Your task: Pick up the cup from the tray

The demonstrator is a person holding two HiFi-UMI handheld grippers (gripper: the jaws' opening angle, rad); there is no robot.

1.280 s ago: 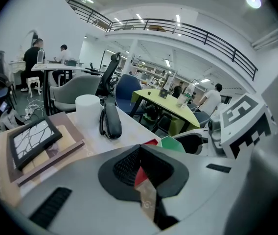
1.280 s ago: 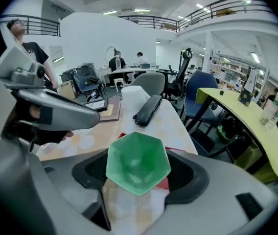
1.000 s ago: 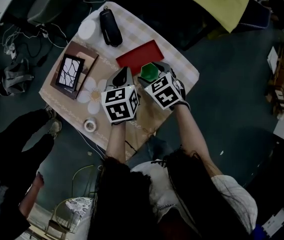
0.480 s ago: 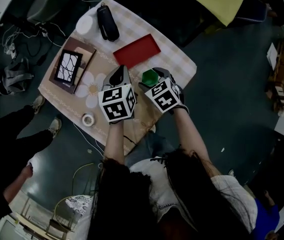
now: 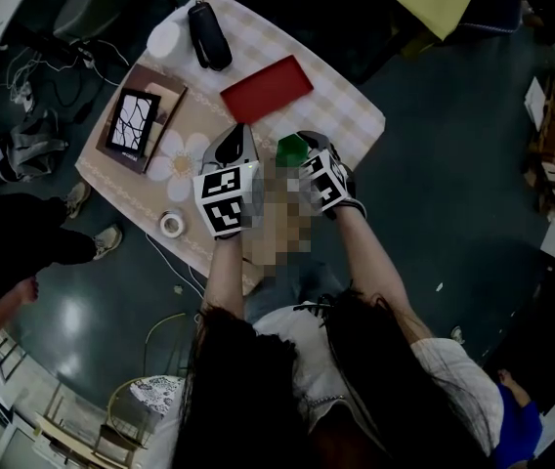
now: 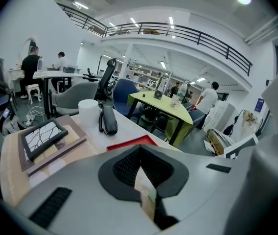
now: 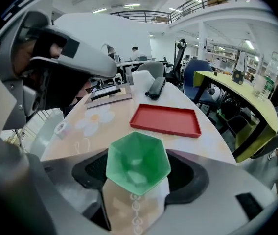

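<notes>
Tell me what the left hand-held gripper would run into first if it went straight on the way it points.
Most likely the red tray: it lies flat just beyond the closed tips of the left hand-held gripper. How high the gripper rides is unclear, so it might pass over the tray instead.

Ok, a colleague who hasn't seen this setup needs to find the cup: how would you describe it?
Start at the table with the checked and flowered cloth and find the flat red tray near its middle. Just on the person's side of that tray, the right tongs grip the cup: small, bright green, with a six-sided rim, the only green thing over that table.
</notes>
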